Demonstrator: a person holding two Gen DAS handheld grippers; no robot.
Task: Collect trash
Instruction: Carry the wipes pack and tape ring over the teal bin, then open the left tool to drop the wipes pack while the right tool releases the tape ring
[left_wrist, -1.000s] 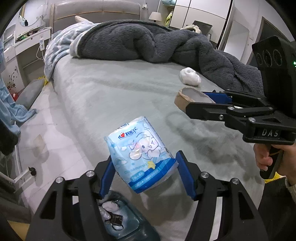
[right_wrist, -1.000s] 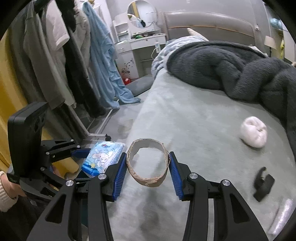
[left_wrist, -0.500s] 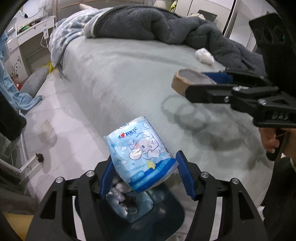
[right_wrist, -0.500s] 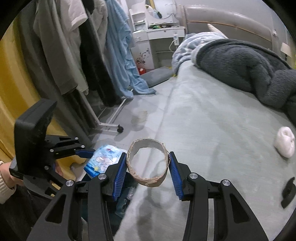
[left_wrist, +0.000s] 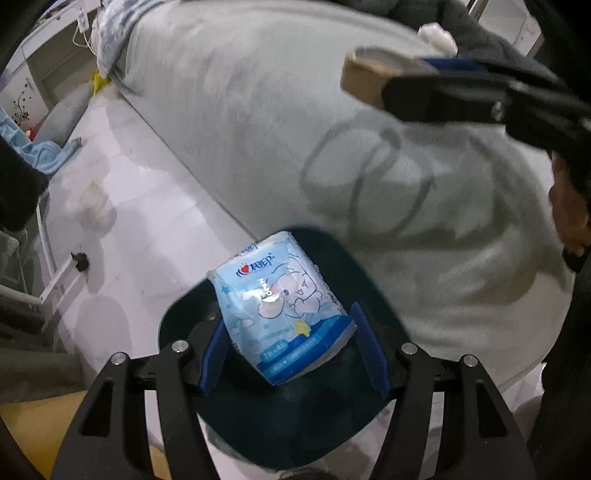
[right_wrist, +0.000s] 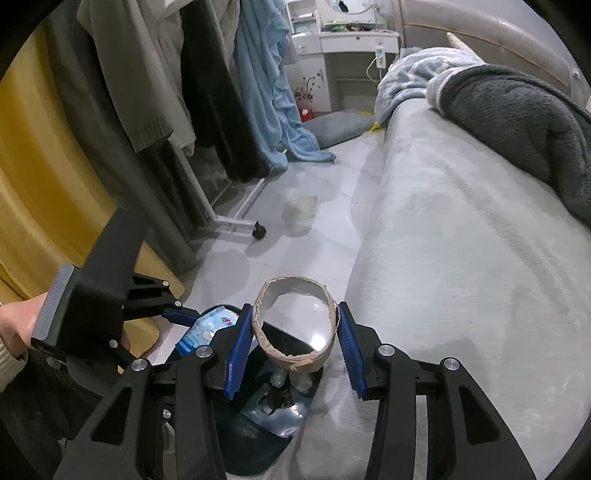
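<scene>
My left gripper (left_wrist: 291, 347) is shut on a light blue tissue packet (left_wrist: 280, 314) and holds it over the dark trash bin (left_wrist: 376, 280) on the floor beside the bed. The same packet (right_wrist: 207, 326) and left gripper (right_wrist: 184, 317) show in the right wrist view at lower left. My right gripper (right_wrist: 293, 338) is shut on a brown cardboard tape ring (right_wrist: 295, 328), held above the bin's (right_wrist: 258, 428) edge next to the bed. In the left wrist view the ring (left_wrist: 369, 81) hangs at upper right over the grey bedsheet.
The bed (right_wrist: 461, 258) with a dark grey blanket (right_wrist: 517, 110) fills the right. A clothes rack (right_wrist: 221, 221) with hanging garments and a yellow curtain (right_wrist: 37, 166) stand on the left. A crumpled clear wrapper (right_wrist: 301, 208) lies on the floor; a white wad (left_wrist: 436, 33) rests on the bed.
Both grippers have swung down and off the bed toward the floor. The tissue packet now hangs right over the bin, and the cardboard ring has come to the bin's edge.
</scene>
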